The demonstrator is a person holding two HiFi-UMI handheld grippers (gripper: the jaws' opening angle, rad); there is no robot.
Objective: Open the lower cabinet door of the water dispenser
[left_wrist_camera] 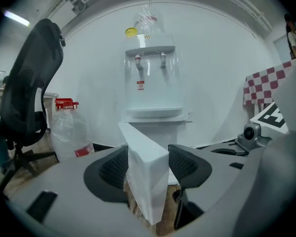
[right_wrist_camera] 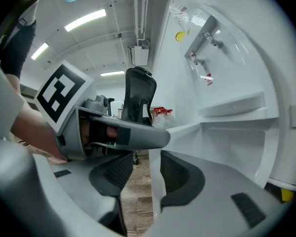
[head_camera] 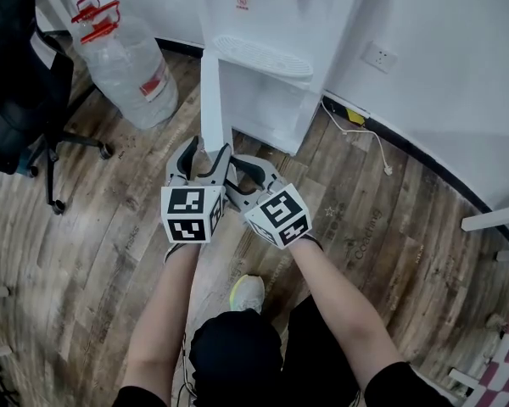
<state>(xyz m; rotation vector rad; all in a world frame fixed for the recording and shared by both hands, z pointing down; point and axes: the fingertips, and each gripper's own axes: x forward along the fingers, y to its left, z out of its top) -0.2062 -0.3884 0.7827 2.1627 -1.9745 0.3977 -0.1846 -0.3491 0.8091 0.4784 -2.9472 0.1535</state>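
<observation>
The white water dispenser [head_camera: 271, 24] stands against the wall. Its lower cabinet door [head_camera: 210, 100] is swung out toward me, baring the white inside [head_camera: 267, 100]. Both grippers are at the door's free edge. In the left gripper view the left gripper [left_wrist_camera: 148, 168] has the door's edge [left_wrist_camera: 144, 147] standing between its wide jaws; in the head view this gripper [head_camera: 204, 155] sits just under the door. The right gripper [head_camera: 253, 170] is close beside it. In the right gripper view the thin door edge [right_wrist_camera: 155, 147] lies by one pad of the right gripper [right_wrist_camera: 147, 174], with floor showing on the other side.
A large clear water jug [head_camera: 127, 66] with a red cap lies left of the dispenser. A black office chair [head_camera: 25, 83] stands at the far left. A wall socket [head_camera: 379, 56] and a cable [head_camera: 365, 130] are on the right. My shoe [head_camera: 248, 293] is on the wooden floor.
</observation>
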